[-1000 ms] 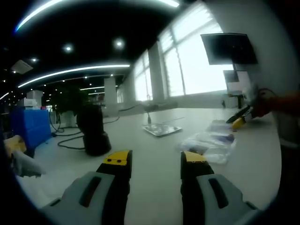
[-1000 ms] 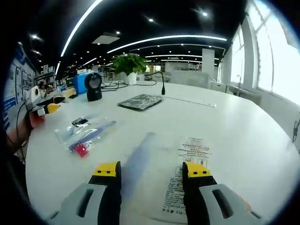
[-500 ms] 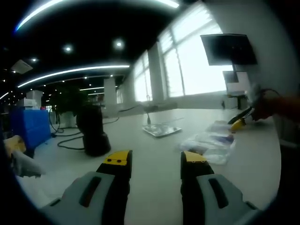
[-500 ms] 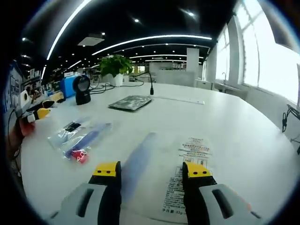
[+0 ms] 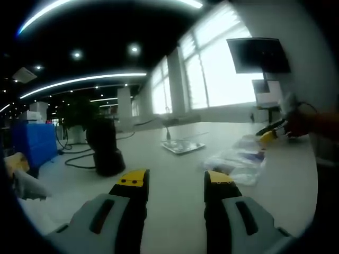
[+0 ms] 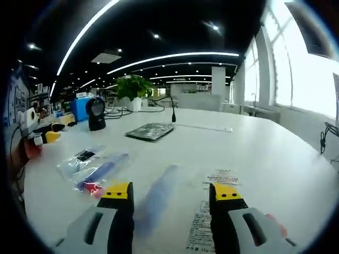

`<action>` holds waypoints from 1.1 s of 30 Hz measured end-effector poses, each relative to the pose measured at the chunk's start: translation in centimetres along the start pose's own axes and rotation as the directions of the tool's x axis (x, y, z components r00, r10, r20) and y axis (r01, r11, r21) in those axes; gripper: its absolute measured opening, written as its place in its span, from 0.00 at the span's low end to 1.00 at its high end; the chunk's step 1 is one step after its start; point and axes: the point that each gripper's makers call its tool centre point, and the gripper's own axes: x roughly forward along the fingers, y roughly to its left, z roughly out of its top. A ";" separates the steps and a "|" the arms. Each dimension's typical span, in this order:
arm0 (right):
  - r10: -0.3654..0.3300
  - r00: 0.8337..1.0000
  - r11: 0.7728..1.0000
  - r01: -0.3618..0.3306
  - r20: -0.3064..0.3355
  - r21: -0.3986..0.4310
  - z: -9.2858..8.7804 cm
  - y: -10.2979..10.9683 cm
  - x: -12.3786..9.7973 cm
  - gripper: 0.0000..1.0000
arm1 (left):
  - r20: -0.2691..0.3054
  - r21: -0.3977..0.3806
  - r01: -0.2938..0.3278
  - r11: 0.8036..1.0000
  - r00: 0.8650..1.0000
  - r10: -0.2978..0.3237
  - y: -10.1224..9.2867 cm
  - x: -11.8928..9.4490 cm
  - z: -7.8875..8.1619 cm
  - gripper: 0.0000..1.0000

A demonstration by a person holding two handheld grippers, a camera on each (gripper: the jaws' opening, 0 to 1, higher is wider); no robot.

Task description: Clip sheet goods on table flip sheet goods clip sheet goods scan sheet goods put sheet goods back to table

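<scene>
— While the left gripper (image 5: 172, 182) hangs low over the white table (image 5: 175, 159) just as it did a second ago, what's actually changed?

— Only the right gripper (image 6: 172, 193). It has tipped up and eased a little nearer the clear packet (image 6: 177, 198) lying flat under it, so the table's far side sits lower in its view. From the other side you can see its yellow tip (image 5: 267, 136) edging over the table's right rim.

— Are either of them holding anything?

— No. Both sets of jaws stand spread with nothing between them. I'd judge the first clip hasn't begun; the right one seems to be lining up.

— Which way does that packet run?

— Lengthwise, near to far, straight along the jaws. Its printed label (image 6: 212, 211) sits on the right half, a bluish strip (image 6: 156, 198) on the left, face up.

— And the other pieces?

— A clear bag with a red and blue item (image 6: 95, 169) lies to the left, slanting far-right, and a silvery pouch (image 6: 151, 131) lies farther off. The black scanner (image 6: 96, 112) stands at the far left, well apart from all of them.
</scene>
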 end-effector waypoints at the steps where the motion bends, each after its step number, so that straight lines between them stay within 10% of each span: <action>1: 0.000 1.000 1.000 0.000 0.007 0.003 0.4 -0.3 0.0 0.50 | 0.000 0.000 0.000 1.000 1.000 0.000 0.0 0.0 0.0 0.34; 18: -0.063 0.998 0.998 0.063 -0.028 0.005 2.7 -10.8 1.3 0.43 | 0.005 0.000 -0.003 1.000 1.000 0.003 -0.2 -0.1 0.2 0.34; 33: -0.097 0.986 0.990 0.081 -0.139 -0.116 1.4 -14.5 2.8 0.34 | 0.003 0.001 -0.004 1.000 1.000 0.004 -0.1 -0.2 0.2 0.34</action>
